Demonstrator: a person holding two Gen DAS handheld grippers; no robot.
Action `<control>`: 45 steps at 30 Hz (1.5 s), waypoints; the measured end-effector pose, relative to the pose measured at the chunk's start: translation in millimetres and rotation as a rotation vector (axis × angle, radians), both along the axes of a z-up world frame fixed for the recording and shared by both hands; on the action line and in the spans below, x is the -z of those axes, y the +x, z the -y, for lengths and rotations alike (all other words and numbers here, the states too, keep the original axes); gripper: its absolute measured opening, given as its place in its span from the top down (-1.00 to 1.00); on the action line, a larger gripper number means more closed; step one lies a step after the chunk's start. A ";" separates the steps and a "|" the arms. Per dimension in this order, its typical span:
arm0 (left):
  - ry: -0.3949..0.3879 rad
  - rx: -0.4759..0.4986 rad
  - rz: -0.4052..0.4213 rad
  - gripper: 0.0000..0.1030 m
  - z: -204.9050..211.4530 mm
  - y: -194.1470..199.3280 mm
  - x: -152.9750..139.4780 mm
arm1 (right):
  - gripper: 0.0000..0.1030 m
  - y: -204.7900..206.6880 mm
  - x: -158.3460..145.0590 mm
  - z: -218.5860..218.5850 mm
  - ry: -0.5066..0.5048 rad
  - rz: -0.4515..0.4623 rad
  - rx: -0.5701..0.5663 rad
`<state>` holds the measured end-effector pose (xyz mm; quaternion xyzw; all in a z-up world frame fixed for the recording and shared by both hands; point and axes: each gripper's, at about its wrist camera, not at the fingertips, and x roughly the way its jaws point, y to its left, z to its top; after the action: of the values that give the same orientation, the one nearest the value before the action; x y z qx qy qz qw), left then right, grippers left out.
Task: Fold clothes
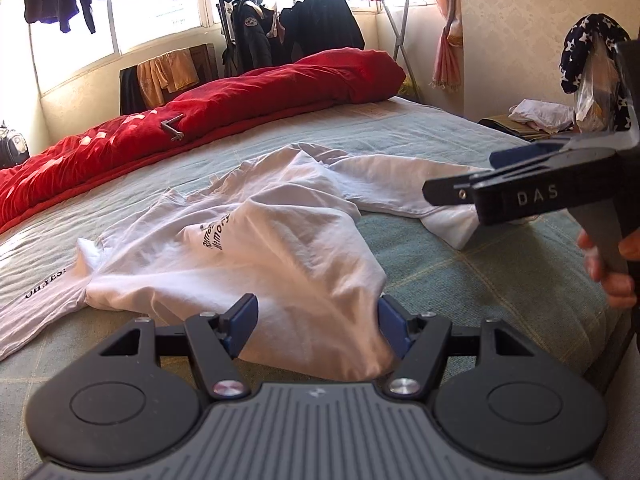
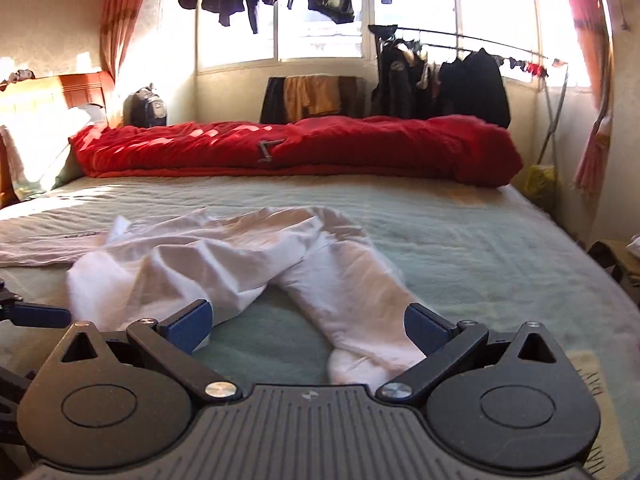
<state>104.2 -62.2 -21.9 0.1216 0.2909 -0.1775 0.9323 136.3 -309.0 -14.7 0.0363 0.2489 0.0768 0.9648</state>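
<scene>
A crumpled white shirt [image 1: 256, 240] lies on the bed [image 1: 460, 272]. Its hem bunches between the left gripper [image 1: 318, 324]'s parted jaws; the right gripper [image 2: 308, 324] gapes over a sleeve. Closing now risks pinching several layers.

Both wrist views look low across the bed [image 1: 460, 256], sharing the white shirt [image 2: 224, 256].

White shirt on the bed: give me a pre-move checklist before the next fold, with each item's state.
1. White shirt spread flat: not ok, crumpled.
2. Left gripper astride a shirt fold: ok.
3. Left pads pressing the cloth: cannot tell.
4. Right gripper open, empty: ok.
5. Sleeve cuff between the right fingers: ok.
6. Green bedsheet bare beside the shirt: ok.
</scene>
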 end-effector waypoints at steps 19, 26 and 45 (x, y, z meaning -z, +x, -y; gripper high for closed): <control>-0.028 0.003 -0.013 -0.36 -3.7 0.5 3.8 | -1.00 -37.3 30.1 120.7 0.445 -0.040 0.348; -0.032 0.001 -0.022 -0.38 -4.0 2.0 6.5 | -1.00 -0.6 64.6 151.0 0.812 -0.129 0.293; -0.039 -0.012 -0.039 -0.39 -9.2 1.6 11.1 | -1.00 82.6 18.1 25.7 0.399 -0.039 -0.036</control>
<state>105.8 -53.0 -33.0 0.0982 0.3064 -0.1800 0.9296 218.9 -334.7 -32.8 0.2237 0.2481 0.1409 0.9320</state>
